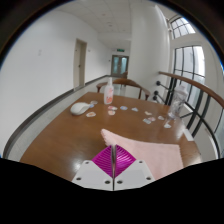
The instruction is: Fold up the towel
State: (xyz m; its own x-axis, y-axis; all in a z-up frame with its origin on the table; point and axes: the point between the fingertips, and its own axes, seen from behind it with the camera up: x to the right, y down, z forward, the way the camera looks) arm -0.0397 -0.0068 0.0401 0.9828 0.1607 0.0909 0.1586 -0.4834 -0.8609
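A pale pink towel (150, 150) lies on the brown wooden table (70, 140), spreading from my fingertips away to the right. My gripper (113, 151) is low over the table's near edge. Its two magenta pads (104, 164) are pressed together, and the towel's near edge is pinched at their tips. How much of the towel lies between the pads is hidden.
Further along the table stand a clear bottle (109, 95), a white bundle (80, 107) and several small items (150, 117). Chairs (128, 86) stand at the far end. A curved railing (195, 95) and windows run along the right, and a corridor with doors lies beyond.
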